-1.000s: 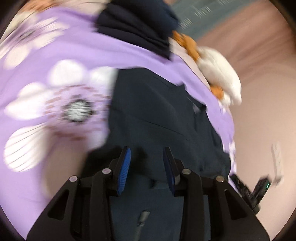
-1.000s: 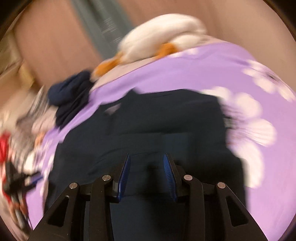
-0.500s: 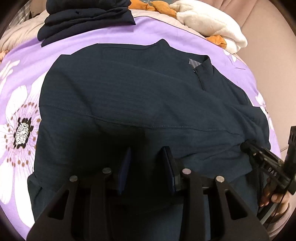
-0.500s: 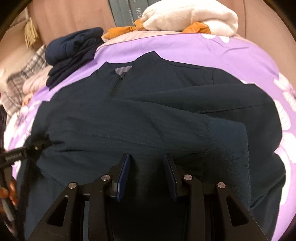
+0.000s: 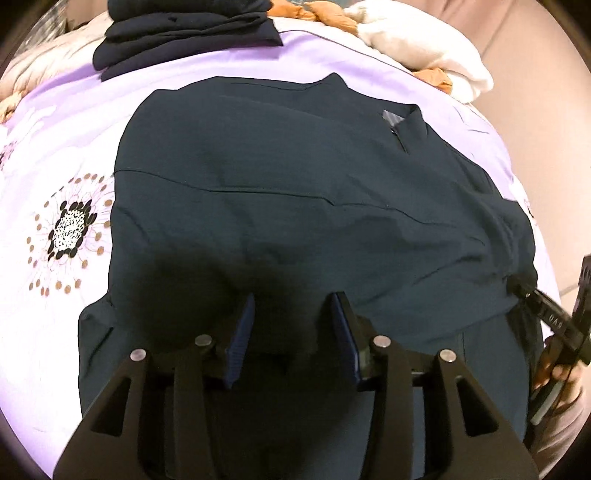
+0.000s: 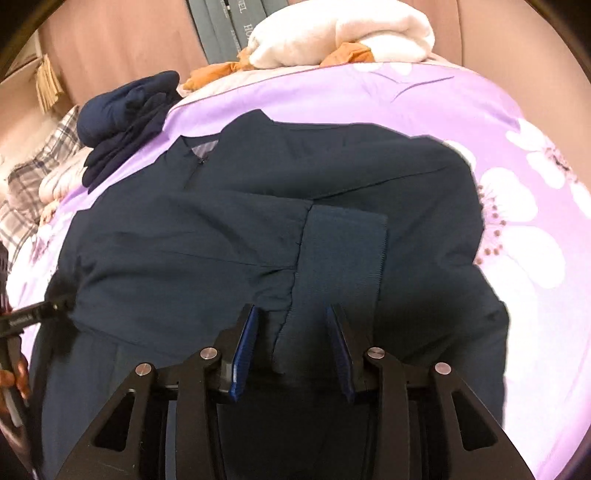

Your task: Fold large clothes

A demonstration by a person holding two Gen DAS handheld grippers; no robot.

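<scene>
A dark navy zip-neck top (image 5: 295,206) lies flat on the purple flowered bedspread (image 5: 55,155), collar away from me, both sleeves folded across its body. My left gripper (image 5: 291,306) is open just above the lower middle of the top, holding nothing. My right gripper (image 6: 291,317) is open above the ribbed cuff (image 6: 340,251) of the folded sleeve, holding nothing. The top shows in the right wrist view too (image 6: 221,229). Each gripper's tip shows at the edge of the other's view, at the garment's side.
A stack of folded navy clothes (image 5: 184,33) sits at the far edge of the bed. A white pillow (image 6: 340,33) with orange cloth (image 6: 214,74) lies behind. Plaid fabric (image 6: 26,184) lies at the left. The bedspread (image 6: 517,184) extends right.
Both grippers swung from a blurred sideways sweep to a steady position over the top. Since half a second ago they have moved slightly closer to the fabric, still open.
</scene>
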